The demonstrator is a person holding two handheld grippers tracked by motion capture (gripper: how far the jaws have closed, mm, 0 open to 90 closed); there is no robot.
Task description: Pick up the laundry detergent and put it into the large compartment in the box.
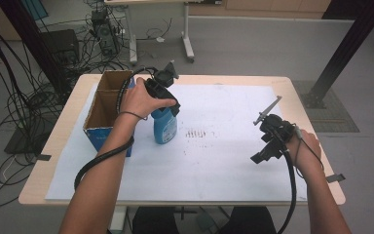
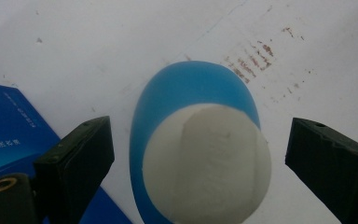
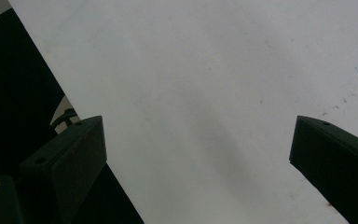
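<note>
A blue bottle [image 1: 165, 127] with a white cap [image 2: 205, 168] stands upright on the white sheet [image 1: 214, 161], just right of a cardboard box [image 1: 108, 105]. My left gripper [image 1: 168, 108] hangs right over the bottle's top. In the left gripper view I look straight down on the bottle [image 2: 186, 88]. The left gripper [image 2: 200, 154] is open, one jaw on each side of the cap with a gap on both sides. My right gripper [image 1: 267, 152] is held low over the sheet at the right. In its own view the right gripper [image 3: 198, 140] is open with nothing between the jaws.
The open-topped box has a blue outer side [image 2: 9, 121] and lies along the sheet's left edge. Faint brown marks [image 1: 197, 133] dot the sheet right of the bottle. The wooden table [image 1: 63, 131] is edged by floor cables at the left and a black post at the far right.
</note>
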